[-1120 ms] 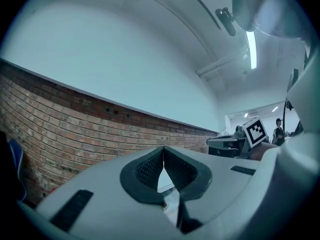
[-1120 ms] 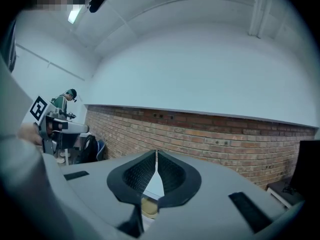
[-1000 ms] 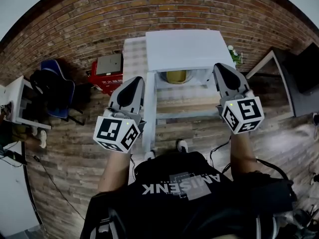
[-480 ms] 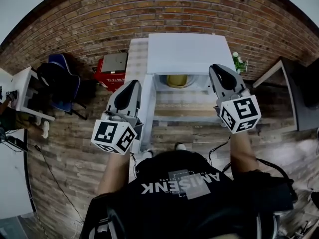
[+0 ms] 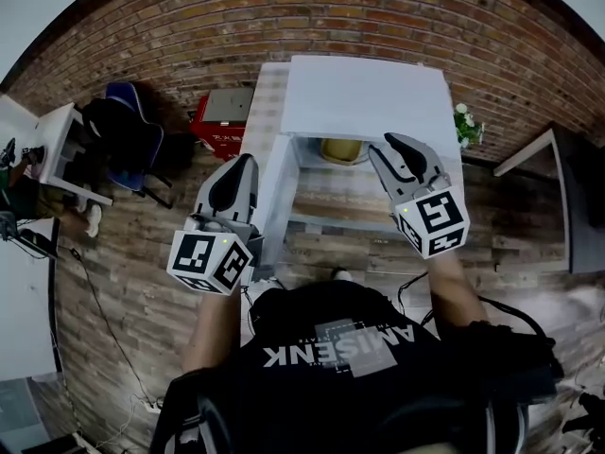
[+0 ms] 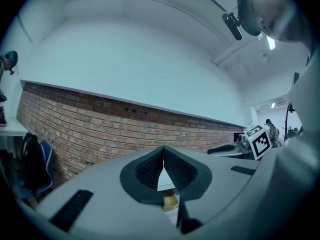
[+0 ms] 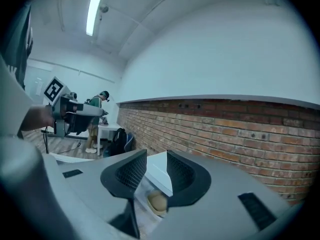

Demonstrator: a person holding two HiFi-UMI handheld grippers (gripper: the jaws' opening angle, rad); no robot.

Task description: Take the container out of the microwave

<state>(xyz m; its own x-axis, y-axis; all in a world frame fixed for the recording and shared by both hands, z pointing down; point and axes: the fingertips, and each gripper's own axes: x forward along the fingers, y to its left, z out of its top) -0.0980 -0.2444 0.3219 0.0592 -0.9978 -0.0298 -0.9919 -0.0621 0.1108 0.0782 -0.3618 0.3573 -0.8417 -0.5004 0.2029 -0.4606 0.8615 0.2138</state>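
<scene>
A white microwave [image 5: 364, 97] stands against the brick wall with its door [image 5: 271, 197] swung open to the left. Inside the cavity sits a yellow container [image 5: 342, 149]; it also shows low between the jaws as the container [image 6: 170, 200] and the container [image 7: 157, 202]. My left gripper [image 5: 244, 162] hangs beside the open door, and the left gripper [image 6: 163, 149] has its pads touching at the tip with nothing in them. My right gripper [image 5: 392, 145] is just in front of the cavity's right side. The right gripper [image 7: 156, 154] is opening, and nothing lies between its pads.
The microwave rests on a wooden table top [image 5: 340, 201]. A red box [image 5: 219, 130] and a blue chair [image 5: 128, 126] with a dark bag stand to the left, and a white desk [image 5: 52, 149] farther left. A small plant [image 5: 465, 121] sits at the right. A person [image 7: 95, 119] stands far off.
My right gripper has come down and inward toward the microwave's opening, and its jaws have parted. The left gripper has stayed beside the door.
</scene>
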